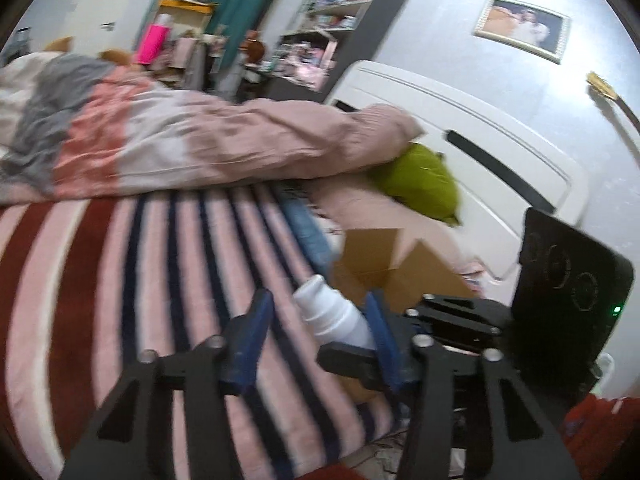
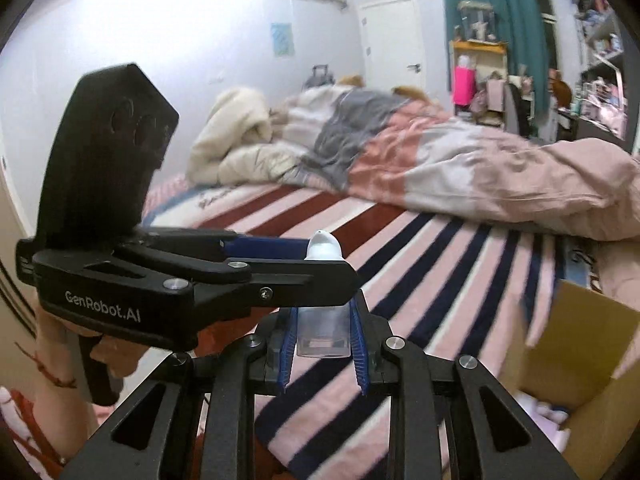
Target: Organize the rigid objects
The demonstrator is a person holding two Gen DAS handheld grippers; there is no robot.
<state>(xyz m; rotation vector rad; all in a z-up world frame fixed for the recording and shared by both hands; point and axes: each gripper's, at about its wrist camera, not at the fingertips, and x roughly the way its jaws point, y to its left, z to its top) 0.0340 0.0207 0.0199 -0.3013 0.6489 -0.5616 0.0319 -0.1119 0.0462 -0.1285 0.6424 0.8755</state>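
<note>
A white spray bottle (image 1: 334, 312) with a clear lower body (image 2: 322, 334) is held over the striped bed. My right gripper (image 2: 323, 320) is shut on the bottle's clear body. My left gripper (image 1: 316, 312) is open around the bottle's white top, its left blue finger (image 1: 252, 332) well apart from the bottle and its right blue finger (image 1: 380, 332) beside it. In the right wrist view the left gripper's body (image 2: 160, 276) crosses in front, with the bottle's nozzle (image 2: 323, 245) showing above it. An open cardboard box (image 2: 576, 364) stands to the right on the bed; it also shows in the left wrist view (image 1: 384, 264).
The bed has a red, pink and navy striped blanket (image 2: 400, 240), with a rumpled pink and grey duvet (image 2: 460, 164) behind. A green cushion (image 1: 420, 180) and a white headboard (image 1: 460, 128) lie beyond the box. Shelves (image 1: 340, 20) and clutter stand at the far wall.
</note>
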